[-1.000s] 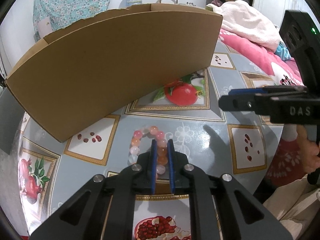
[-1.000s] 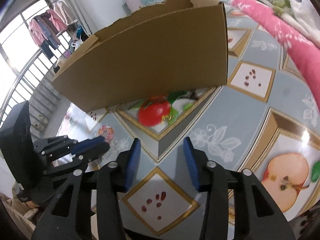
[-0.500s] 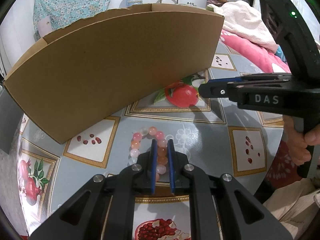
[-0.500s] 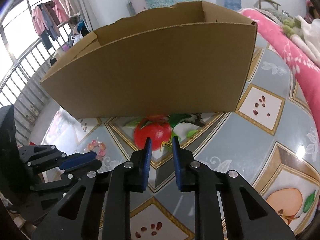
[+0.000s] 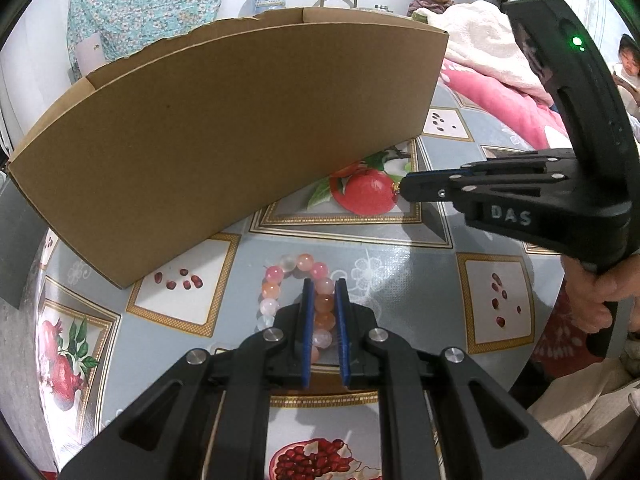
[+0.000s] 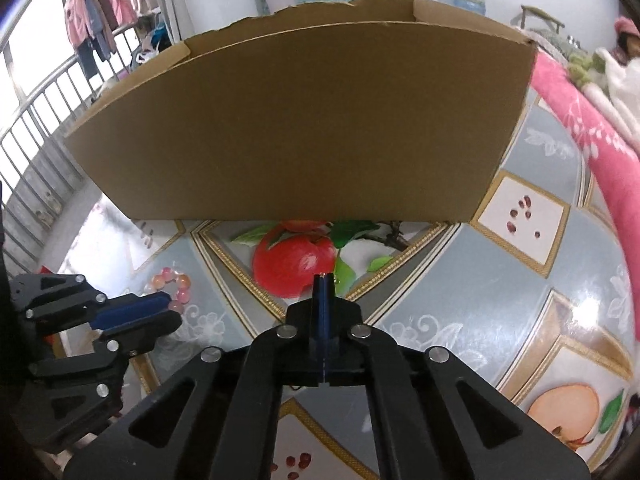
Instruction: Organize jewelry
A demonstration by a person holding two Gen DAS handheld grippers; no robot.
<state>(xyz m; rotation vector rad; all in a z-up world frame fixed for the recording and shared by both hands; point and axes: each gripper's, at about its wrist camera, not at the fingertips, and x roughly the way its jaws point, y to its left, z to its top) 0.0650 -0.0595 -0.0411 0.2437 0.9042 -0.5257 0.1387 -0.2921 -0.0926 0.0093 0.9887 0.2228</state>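
Between the blue pads of the left claw (image 5: 325, 292) lay one side of the bead bracelet (image 5: 298, 296), its pink, orange and clear beads running lengthwise along the fingers while the rest of the loop rested flat on the desk (image 5: 400, 280) just ahead and to the left. That claw was closed onto the beads, pinching that side of the ring. Beyond it, across a stretch of patterned cloth, stood the open cardboard box (image 5: 224, 128), its near wall tall and broad; nothing of its inside showed from either camera, so what it held could not be told. The right claw (image 6: 324, 280) was pressed together, with a tiny gold piece (image 5: 395, 188) at its tip, too small to name, over the printed red fruit close to the box wall. By my reading, the coming move for both would be up and forward over that wall, the right claw being the nearer.
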